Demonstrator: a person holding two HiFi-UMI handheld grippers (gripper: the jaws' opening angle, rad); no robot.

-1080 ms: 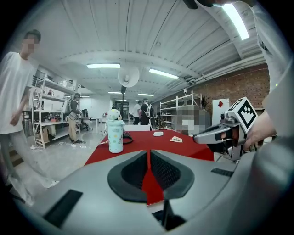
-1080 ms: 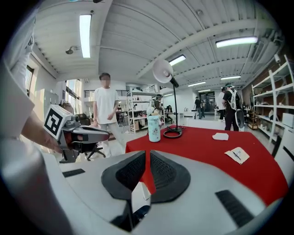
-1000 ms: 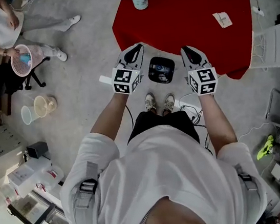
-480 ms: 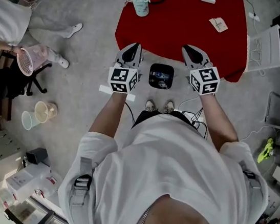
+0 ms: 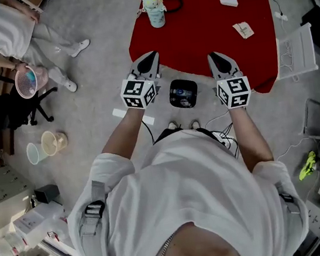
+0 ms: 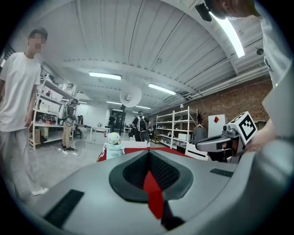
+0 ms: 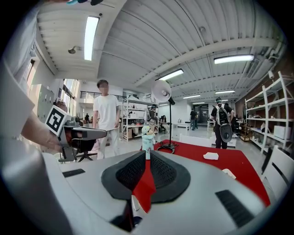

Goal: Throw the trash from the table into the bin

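- Grippers: your left gripper (image 5: 150, 59) and right gripper (image 5: 217, 58) have both come up since a second ago. They now hang over the near edge of the red table (image 5: 207, 41). The bin (image 5: 183, 93) has slid lower between them, and your shoes are almost hidden.
- Jaws: the left pair is pressed fully together and the right pair meets at the tips. Neither has anything between them.
- Meaning: no trash is in hand, so the task looks barely begun. In my judgement you are lining up for a first pick.
- Trash: the cup (image 5: 154, 10) stands at the table's far left edge. The white scrap (image 5: 228, 2) and paper card (image 5: 243, 29) lie toward the far right. All three are well apart from both grippers.
- Bin: it stands on the floor just beside the table's near edge. Only the head view shows it.
- Views: the right gripper view puts the cup dead ahead past its jaw tips, with the scrap off to the right. The left gripper view shows the cup left of centre and your right gripper at its right side.
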